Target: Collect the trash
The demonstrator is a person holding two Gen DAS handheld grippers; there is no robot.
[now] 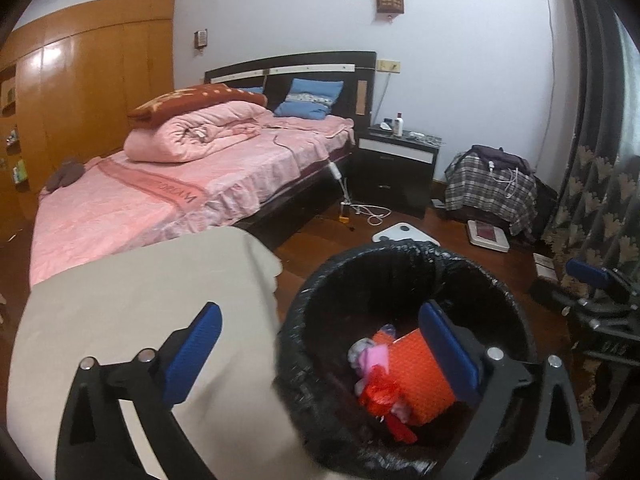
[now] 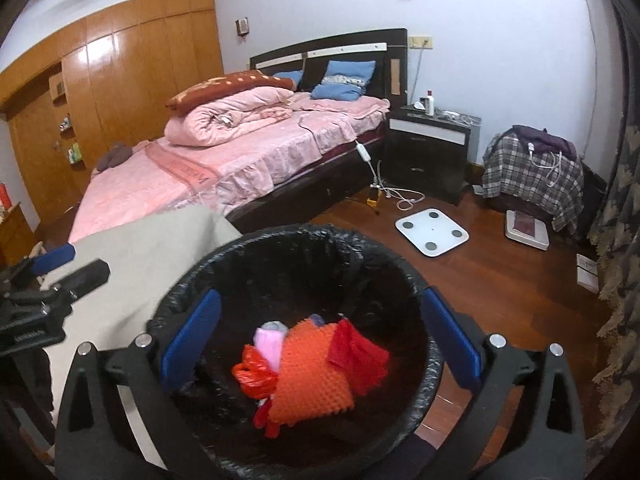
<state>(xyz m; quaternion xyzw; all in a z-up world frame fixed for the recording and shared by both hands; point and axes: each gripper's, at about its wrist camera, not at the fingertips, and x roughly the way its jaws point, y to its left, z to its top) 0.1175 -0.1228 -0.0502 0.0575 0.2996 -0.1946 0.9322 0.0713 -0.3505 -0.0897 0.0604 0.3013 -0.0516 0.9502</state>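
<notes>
Both tongs, left (image 1: 320, 350) and right (image 2: 320, 338), spread wide, empty; round black-lined trash bin (image 2: 416, 280) below, its crumpled red-orange rubbish (image 2: 312, 376) between right fingers, bin's near rim cut off.

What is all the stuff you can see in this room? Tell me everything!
bin: one, black liner, near, floor
trash: several pieces, orange, red, pink, inside bin
cloth: one, beige, left of bin
bed: one, pink cover, by wall
quilt: one, pink, folded on bed
pillows: blue, at headboard
nightstand: one, black, right of bed
bottle: one, white, on nightstand
scale: one, white, floor
plaid cloth: one, draped, far right
wardrobe: wooden, left wall
left gripper: blue fingers, open
right gripper: blue fingers, open, over bin
</notes>
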